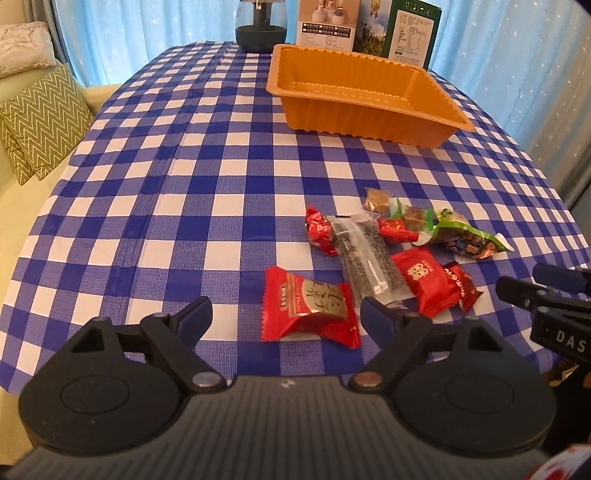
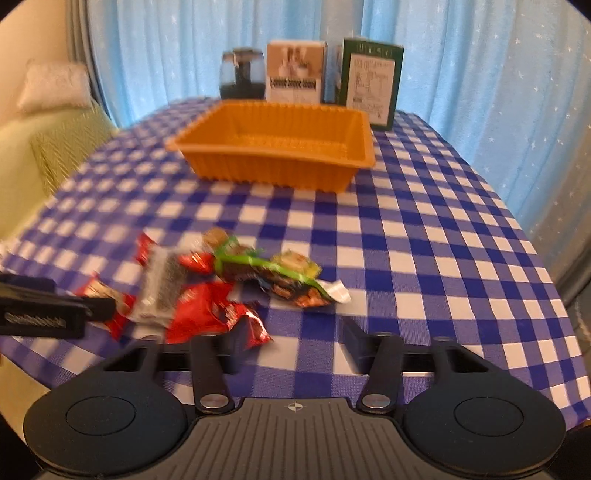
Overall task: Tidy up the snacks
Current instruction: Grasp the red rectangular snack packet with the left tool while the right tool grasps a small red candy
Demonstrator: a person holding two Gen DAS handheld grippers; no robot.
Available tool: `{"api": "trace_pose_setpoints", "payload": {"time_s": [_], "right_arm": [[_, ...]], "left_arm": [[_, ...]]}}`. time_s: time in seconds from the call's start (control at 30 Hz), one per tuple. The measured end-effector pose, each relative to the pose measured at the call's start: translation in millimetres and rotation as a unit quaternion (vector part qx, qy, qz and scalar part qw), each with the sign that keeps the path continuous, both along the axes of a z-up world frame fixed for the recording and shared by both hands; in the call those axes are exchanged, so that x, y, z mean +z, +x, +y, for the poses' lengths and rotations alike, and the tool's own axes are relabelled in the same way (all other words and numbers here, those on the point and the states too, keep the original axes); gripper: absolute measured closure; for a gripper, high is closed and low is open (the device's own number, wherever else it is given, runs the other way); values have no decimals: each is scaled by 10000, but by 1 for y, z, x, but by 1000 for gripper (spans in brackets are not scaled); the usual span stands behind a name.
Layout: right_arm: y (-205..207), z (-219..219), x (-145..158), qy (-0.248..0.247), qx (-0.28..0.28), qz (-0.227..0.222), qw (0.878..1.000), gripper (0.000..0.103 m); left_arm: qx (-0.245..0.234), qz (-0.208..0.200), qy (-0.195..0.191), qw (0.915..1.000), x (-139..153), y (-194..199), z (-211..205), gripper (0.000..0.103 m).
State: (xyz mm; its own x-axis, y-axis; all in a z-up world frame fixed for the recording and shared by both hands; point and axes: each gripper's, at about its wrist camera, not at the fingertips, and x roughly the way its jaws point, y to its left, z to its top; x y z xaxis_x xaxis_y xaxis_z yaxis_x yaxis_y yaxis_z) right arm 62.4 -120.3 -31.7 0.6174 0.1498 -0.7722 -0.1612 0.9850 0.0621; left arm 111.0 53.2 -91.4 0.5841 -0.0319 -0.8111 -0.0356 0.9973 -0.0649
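Observation:
A pile of wrapped snacks lies on the blue checked tablecloth (image 1: pixel 184 206). A red packet with a gold label (image 1: pixel 310 306) sits between the fingers of my left gripper (image 1: pixel 284 317), which is open; its pads stand just off the packet's ends. Beyond it lie a clear packet of dark seeds (image 1: pixel 365 254), more red packets (image 1: pixel 417 277) and a green packet (image 1: pixel 461 236). My right gripper (image 2: pixel 293 343) is open low over the cloth, its left finger beside a crumpled red wrapper (image 2: pixel 221 314). An empty orange tray (image 1: pixel 351 118) (image 2: pixel 273 166) stands farther back.
Behind the tray stand a dark jar (image 1: pixel 260 33), a beige box (image 1: pixel 325 22) and a green box (image 1: pixel 413 33) against a blue curtain. A sofa with a zigzag cushion (image 1: pixel 40 118) is off the table's left edge. The table's right edge (image 2: pixel 535 258) curves close by.

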Motion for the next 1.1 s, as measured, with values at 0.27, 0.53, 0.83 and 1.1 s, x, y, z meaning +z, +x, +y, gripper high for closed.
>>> {"api": "trace_pose_setpoints", "payload": {"time_s": [0.27, 0.53, 0.83, 1.1], "right_arm": [[7, 11, -9, 81, 283, 115, 9995, 51], [14, 16, -14, 90, 338, 188, 9992, 51], [16, 19, -17, 176, 410, 207, 9988, 51], [20, 24, -21, 163, 510, 184, 9984, 51]], "left_arm": [[-76, 70, -143, 9998, -8, 5, 4, 23], [-248, 73, -297, 9992, -11, 10, 0, 47], [-218, -39, -434, 9988, -10, 10, -3, 73], [-215, -155, -365, 9990, -6, 10, 0, 79]]}}
